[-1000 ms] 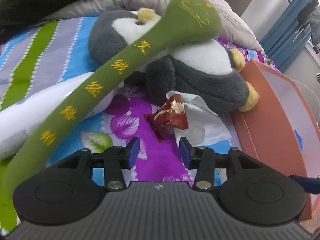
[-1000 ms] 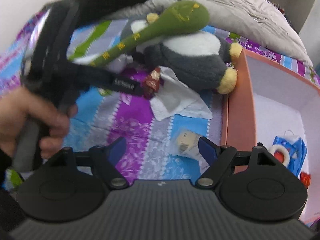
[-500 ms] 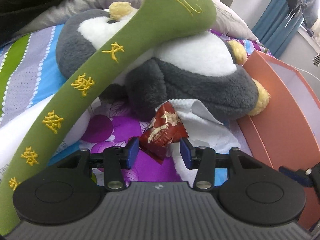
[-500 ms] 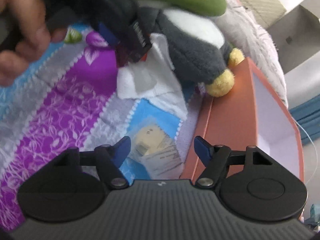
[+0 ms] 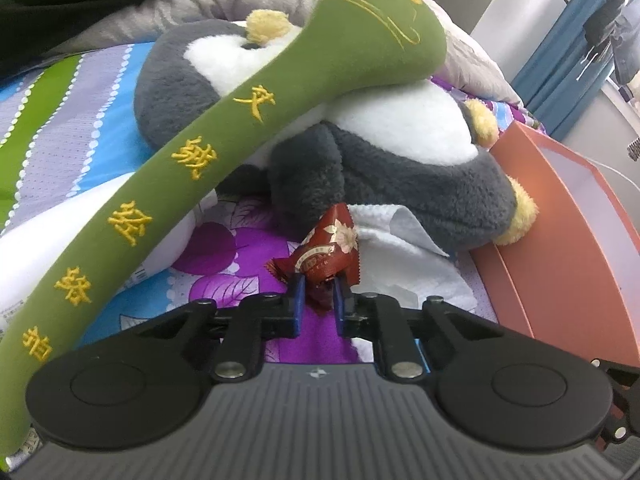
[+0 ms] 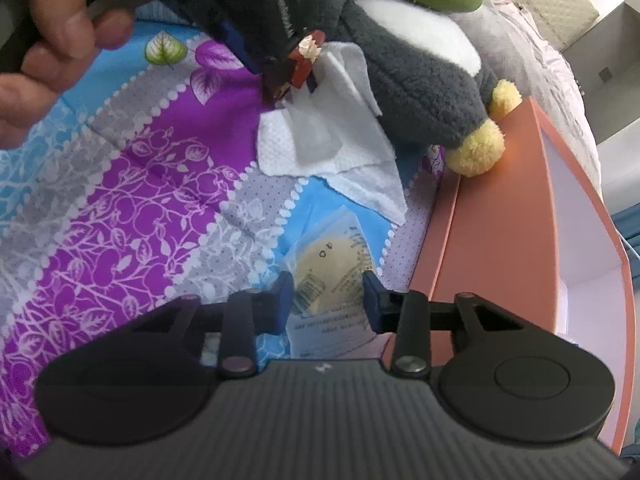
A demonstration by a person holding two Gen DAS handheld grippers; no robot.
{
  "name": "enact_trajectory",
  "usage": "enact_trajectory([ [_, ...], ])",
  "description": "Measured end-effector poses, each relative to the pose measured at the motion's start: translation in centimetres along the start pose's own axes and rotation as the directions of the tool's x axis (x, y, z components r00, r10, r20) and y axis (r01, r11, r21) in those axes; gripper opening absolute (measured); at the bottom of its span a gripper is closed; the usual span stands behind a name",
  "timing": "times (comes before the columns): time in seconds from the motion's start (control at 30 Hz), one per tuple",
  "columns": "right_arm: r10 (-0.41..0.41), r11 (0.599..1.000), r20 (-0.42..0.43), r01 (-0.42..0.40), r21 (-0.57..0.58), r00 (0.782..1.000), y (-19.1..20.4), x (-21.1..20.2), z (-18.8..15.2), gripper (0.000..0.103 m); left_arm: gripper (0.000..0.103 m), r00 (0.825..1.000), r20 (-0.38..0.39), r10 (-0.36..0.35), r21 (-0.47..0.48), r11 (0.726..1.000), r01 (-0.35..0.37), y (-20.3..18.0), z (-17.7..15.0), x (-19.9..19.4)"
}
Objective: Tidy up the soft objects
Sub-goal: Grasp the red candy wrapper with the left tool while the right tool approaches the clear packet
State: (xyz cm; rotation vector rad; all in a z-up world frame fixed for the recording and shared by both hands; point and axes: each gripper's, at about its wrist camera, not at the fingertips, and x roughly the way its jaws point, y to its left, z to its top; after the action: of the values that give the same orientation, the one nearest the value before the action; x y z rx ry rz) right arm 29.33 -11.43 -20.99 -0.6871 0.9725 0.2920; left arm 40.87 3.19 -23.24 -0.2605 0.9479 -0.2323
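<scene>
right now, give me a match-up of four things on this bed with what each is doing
Things:
1. red snack packet
2. clear plastic packet
3. green plush stick
4. penguin plush

States:
A. lying across the penguin
B. between the closing fingers of the left gripper
C. feet by the orange box
D. between the closing fingers of the right gripper

Pairs: 1-B, 2-D, 3-A, 4-C

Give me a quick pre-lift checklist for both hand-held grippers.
1. Left hand-held gripper on the red snack wrapper: ok, wrapper between the closing jaws.
2. Grip firm: cannot tell, only the wrapper's near edge is pinched.
3. Right hand-held gripper on the clear packet: ok, jaws closing around it.
4. White tissue free of the wrapper: cannot tell, they touch.
5. Orange box open beside the packet: ok.
6. Penguin plush clear of both: ok.
</scene>
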Motion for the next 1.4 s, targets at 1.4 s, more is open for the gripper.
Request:
enact_trajectory([
  [1.4,0.362,0.804,0.174,-0.401,0.439,0.916,0.7,-9.8,-5.6,0.011,0.016,0.997,-0.022,0.075,-0.206,0.975,-0.078,-1.1,-17.8,-19.3],
])
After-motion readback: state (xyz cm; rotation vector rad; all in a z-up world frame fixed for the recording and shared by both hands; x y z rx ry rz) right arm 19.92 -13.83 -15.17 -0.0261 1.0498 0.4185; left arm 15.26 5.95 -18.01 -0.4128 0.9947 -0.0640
